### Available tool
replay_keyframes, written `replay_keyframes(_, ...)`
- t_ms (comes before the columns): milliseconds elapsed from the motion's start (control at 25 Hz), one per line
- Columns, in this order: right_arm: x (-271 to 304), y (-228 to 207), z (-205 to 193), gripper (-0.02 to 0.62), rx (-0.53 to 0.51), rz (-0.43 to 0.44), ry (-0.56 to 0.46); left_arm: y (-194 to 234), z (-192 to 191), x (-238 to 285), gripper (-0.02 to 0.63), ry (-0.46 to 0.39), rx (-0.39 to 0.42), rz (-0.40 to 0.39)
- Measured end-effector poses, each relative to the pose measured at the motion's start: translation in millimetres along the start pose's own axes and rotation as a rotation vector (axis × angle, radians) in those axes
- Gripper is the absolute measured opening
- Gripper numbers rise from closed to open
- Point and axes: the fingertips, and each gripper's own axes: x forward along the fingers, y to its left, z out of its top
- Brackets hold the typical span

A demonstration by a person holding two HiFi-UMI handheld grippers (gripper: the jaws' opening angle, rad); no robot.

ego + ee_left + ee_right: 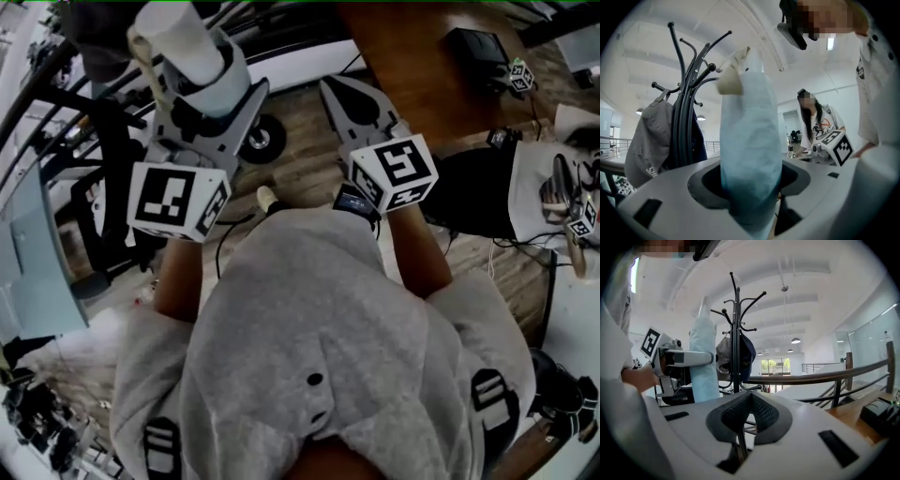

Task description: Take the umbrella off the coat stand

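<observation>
Pale-blue folded umbrella (750, 131) is held upright, clamped in the left tool (751, 185), whose jaws are spread to its width. It is seen beside the black metal coat stand (736, 338), apparently clear of the hooks. The right tool (749, 416) is closed on nothing. Removal is judged essentially done; only carrying away remains.

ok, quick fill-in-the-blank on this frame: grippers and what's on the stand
1. The left gripper is clamped on a pale blue folded ____.
2. The right gripper has its jaws ____, with nothing between them.
3. A grey ____ hangs on the coat stand.

Missing words: umbrella; shut; cap
</observation>
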Motion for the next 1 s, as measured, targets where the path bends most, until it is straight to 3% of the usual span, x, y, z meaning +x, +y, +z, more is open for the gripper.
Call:
replay_keyframes(320, -36.6, 8.8, -26.5, 0.009, 0.007, 0.011, 0.048, -31.5, -49.8, -44.6, 0.281, 0.071, -0.045, 0.093)
replay_keyframes(680, -98.5, 0.1, -59.1, 0.009, 0.045, 0.077, 0.098, -98.8, -66.2, -71.8, 0.281, 0.118, -0.075, 0.189)
replay_keyframes(1000, -134.6, 2.4, -76.1, 0.009, 0.057, 0.111, 0.103, -142.0, -79.6, -92.3, 0.281, 0.193, -0.089, 0.215)
